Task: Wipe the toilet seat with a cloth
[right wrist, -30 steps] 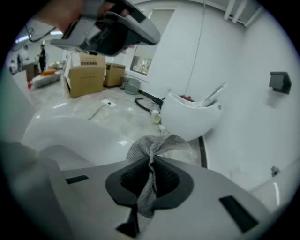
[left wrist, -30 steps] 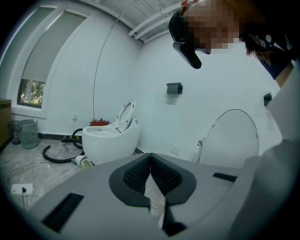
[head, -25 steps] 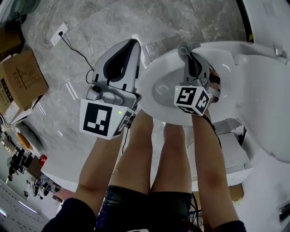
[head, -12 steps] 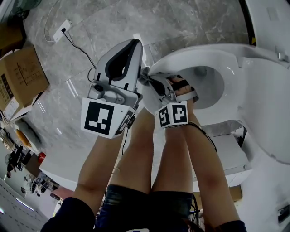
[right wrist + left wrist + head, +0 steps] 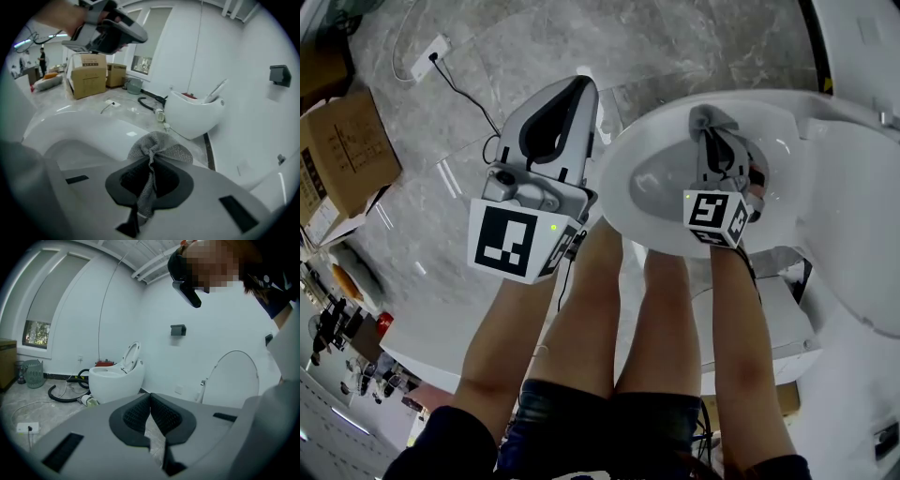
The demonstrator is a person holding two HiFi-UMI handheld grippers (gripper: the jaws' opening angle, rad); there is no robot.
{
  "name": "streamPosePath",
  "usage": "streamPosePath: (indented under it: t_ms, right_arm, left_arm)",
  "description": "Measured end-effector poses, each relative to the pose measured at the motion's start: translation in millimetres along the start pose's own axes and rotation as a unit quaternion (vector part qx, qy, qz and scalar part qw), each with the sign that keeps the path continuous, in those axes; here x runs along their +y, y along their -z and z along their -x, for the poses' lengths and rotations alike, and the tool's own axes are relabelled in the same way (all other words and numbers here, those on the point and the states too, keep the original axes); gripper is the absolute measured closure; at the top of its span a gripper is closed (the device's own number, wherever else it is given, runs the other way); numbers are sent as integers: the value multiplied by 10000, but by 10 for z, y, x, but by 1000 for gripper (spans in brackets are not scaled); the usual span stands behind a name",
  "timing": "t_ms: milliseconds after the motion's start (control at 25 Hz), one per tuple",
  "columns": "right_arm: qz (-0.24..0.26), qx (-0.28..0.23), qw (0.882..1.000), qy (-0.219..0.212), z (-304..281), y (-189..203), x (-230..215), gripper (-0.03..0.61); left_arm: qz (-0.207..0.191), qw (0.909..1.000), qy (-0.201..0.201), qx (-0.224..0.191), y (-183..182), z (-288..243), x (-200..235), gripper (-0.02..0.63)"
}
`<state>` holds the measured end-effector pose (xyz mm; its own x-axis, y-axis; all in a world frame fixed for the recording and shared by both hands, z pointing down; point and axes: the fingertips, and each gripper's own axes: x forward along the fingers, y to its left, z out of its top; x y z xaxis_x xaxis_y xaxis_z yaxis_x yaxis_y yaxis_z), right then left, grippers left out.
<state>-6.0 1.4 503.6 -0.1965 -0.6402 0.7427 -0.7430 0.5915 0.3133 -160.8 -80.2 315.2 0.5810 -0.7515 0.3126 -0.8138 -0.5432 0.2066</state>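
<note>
Most of the cloth (image 5: pixel 705 116) is buried between my right gripper (image 5: pixel 712 131) jaws, and only a grey tuft pokes out. Can't tell if it touches the toilet seat (image 5: pixel 621 159). My gripper covers part of the bowl (image 5: pixel 652 186). Toilet body (image 5: pixel 862 234) runs off the right edge. Cardboard box (image 5: pixel 347 150) is cut at the left edge. Clutter (image 5: pixel 337 328) at bottom left is too small to identify.

A cardboard box (image 5: pixel 342 159) is seen at the left on the grey marble floor (image 5: pixel 516 47), with a white socket block (image 5: pixel 425 64) and its black cable farther off. A second white toilet (image 5: pixel 115 376) is set by the wall, with a black hose (image 5: pixel 61 392) lying beside it.
</note>
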Motion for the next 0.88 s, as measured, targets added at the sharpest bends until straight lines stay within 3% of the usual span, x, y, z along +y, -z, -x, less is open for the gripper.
streamPosePath:
  t_ms: [160,280,440,560,720,880]
  right_arm:
    - [345,-326,9949,-887,110,-249,847,546]
    - [712,-622,9827,-1590,284,-386,1454,546]
    - [1185,-791,9694,-2000,397,-398,1722,546]
    - [1039,-636,9784,-1670,259,-327,1393,545]
    - [385,-169,9964,-730,46,-32,573,545]
    - [-396,148,9991,-58,10,181,84,545]
  left_arm:
    - [-14,10000,8,-15,-18,5,-3,594]
    - [-33,10000,16,-25,-17,2,-25,594]
    - [-37,10000,27,-8,2,1,-85,594]
    - [-43,10000,50,10,24,2,-140,594]
    - [-55,10000,43,11,39,8,-170,594]
    - [-58,10000,7,-16,30,28,-180,594]
